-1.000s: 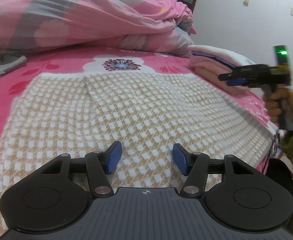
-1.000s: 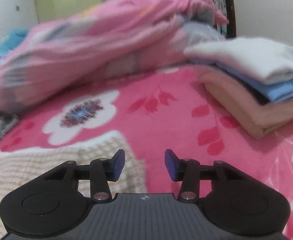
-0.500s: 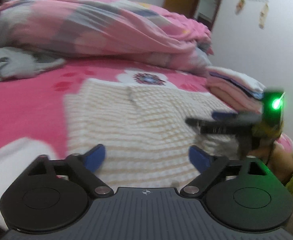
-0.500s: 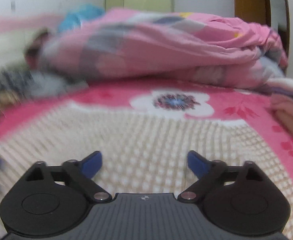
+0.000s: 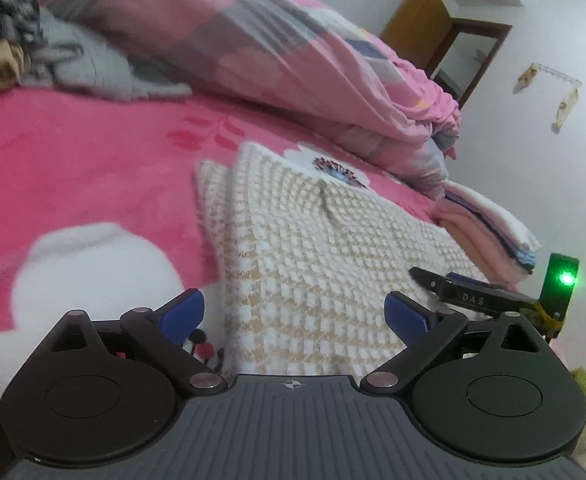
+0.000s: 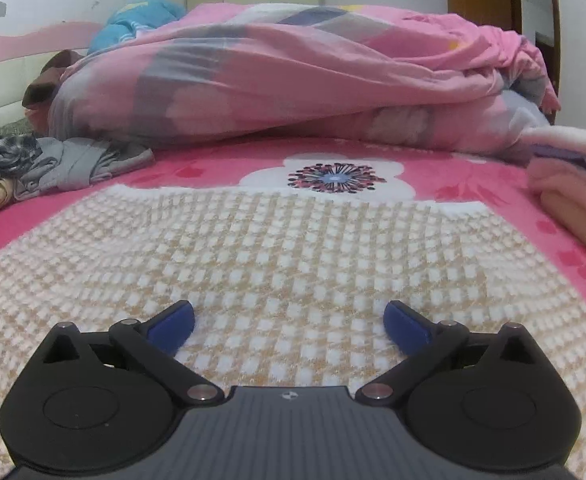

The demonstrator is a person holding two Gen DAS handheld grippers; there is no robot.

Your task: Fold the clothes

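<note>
From my left camera I see the sweater (image 5: 317, 248) lying flat on the pink bed (image 5: 73, 168), and its left edge runs right up between my tongs. My left tongs (image 5: 293, 314) are spread wide and hold nothing; the left blue pad sits over the bare bed and the right one over the knit. The right tongs (image 5: 473, 294) poke in from the right side, low over the sweater's near right part. Past them is a neat pile (image 5: 489, 228) of folded clothes, and behind it all a big quilt (image 5: 273, 52). I think the sweater is soft and floppy, thick but not heavy, with a bumpy checked knit that the pads should grab well and not slip on. It looks doubled over along the left side, so I must pinch all the layers there or only the top one will come up. From my right camera the sweater (image 6: 285, 252) fills the bed in front of me, with its far edge just short of the white flower (image 6: 333, 176). My right tongs (image 6: 289, 320) are still swinging open, near as wide as they go, with nothing pinched and only knit under the gap. I would take hold at the near edge, one corner for each tongs, and lift slowly so it does not sag in the middle.
</note>
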